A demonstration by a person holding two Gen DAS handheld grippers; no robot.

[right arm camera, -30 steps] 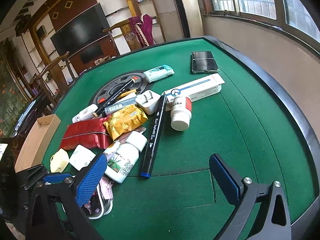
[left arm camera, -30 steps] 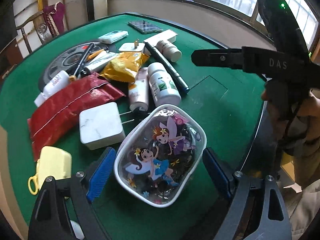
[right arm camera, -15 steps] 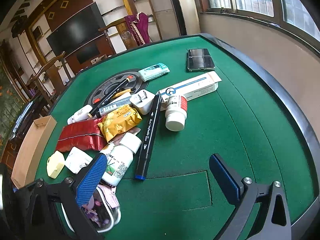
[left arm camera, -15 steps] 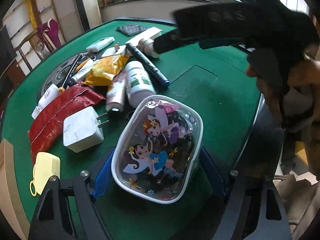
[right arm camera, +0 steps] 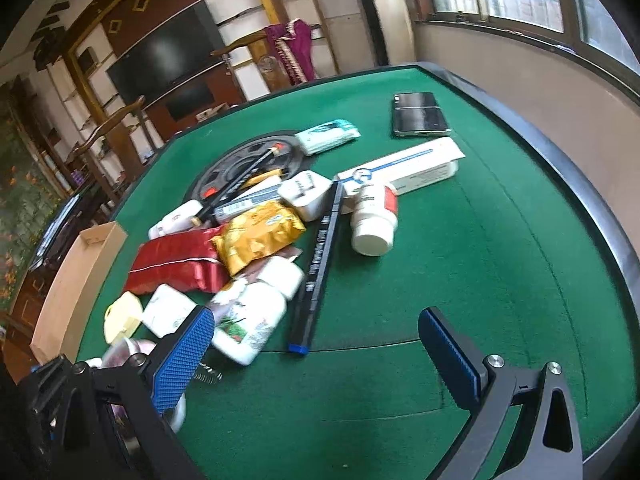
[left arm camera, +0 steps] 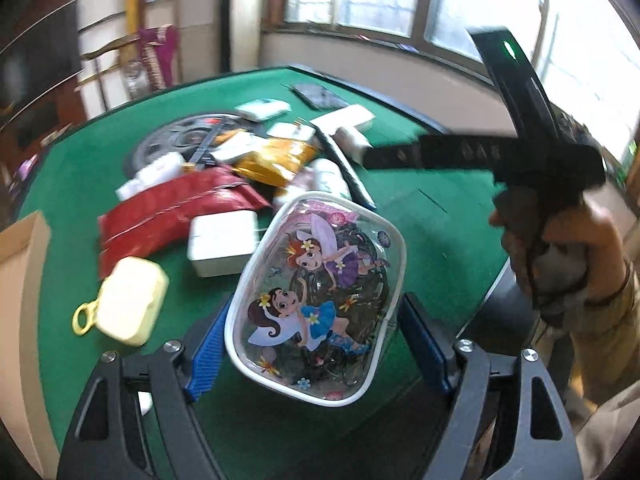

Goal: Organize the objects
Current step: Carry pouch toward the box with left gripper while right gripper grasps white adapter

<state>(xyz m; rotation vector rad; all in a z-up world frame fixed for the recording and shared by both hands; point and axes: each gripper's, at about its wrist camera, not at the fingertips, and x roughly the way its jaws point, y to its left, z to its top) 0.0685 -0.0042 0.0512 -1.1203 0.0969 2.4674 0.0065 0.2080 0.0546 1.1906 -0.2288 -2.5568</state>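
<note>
— Where is the fairy pouch (left arm camera: 316,304)?

— Between the two blue pads of the left gripper (left arm camera: 318,344), which grips it just in front of the white charger (left arm camera: 222,242).

— And the right gripper (right arm camera: 316,354)?

— Spread wide, holding nothing (above the green table (right arm camera: 460,280)). Behind the charger I count one red packet (right arm camera: 176,260), one gold packet (right arm camera: 260,236), one black marker (right arm camera: 318,264) and two white bottles.
</note>
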